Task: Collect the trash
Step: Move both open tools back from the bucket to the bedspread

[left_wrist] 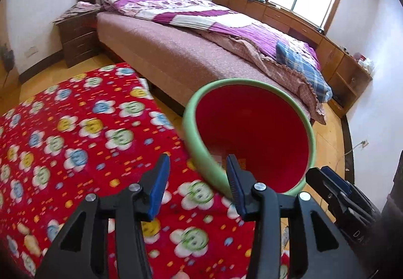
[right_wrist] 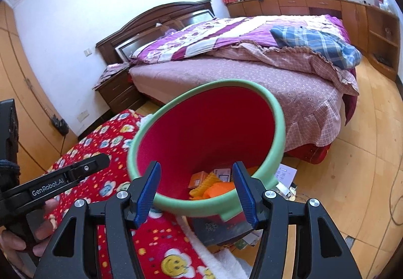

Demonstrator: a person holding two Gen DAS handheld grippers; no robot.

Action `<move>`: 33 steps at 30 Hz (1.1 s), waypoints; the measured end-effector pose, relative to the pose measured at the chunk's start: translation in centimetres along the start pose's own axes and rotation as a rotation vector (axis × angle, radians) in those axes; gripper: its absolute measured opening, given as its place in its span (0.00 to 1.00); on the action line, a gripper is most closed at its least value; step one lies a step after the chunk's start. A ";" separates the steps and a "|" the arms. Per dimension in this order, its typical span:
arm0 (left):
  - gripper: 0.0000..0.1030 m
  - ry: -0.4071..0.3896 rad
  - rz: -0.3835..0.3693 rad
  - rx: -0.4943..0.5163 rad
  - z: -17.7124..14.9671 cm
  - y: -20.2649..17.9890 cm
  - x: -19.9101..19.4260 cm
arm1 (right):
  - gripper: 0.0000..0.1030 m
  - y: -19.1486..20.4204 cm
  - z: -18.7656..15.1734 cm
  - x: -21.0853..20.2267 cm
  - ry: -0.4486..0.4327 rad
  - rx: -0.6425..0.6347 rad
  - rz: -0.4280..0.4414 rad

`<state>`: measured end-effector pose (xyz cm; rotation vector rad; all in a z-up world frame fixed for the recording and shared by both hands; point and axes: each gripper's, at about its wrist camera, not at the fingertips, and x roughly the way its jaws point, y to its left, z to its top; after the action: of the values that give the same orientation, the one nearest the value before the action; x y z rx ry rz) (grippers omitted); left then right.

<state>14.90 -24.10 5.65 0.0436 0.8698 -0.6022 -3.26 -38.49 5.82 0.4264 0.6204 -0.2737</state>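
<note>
The left tool [left_wrist: 196, 165] is hanging half open with nothing between its fingers, over the red flowered blanket [left_wrist: 75, 132]. The right tool [right_wrist: 196, 172] is gaping, gripping nothing, straddling the bin [right_wrist: 274, 132] rim. Wrappers [right_wrist: 214, 184] are lying inside it. At twelve o'clock, the bed [right_wrist: 289, 82] is standing.

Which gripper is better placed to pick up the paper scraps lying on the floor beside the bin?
The right gripper. Its view shows the paper scraps on the wooden floor just right of the green-rimmed bin. The left gripper hangs over the red flowered blanket, and its view shows no scraps.
</note>
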 end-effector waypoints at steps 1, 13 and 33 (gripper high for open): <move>0.45 -0.003 0.011 -0.005 -0.3 0.4 -0.6 | 0.70 0.4 -0.1 -0.1 0.000 -0.007 0.002; 0.45 -0.037 0.134 -0.086 -5.0 5.8 -6.9 | 0.73 6.6 -2.2 -2.5 -0.012 -0.120 0.077; 0.45 -0.147 0.346 -0.259 -11.5 11.9 -14.5 | 0.73 14.0 -7.8 -5.4 -0.020 -0.280 0.182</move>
<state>5.76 -4.13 6.22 -0.0831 0.7686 -0.1641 -6.20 -21.97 7.66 0.2082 0.5865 -0.0162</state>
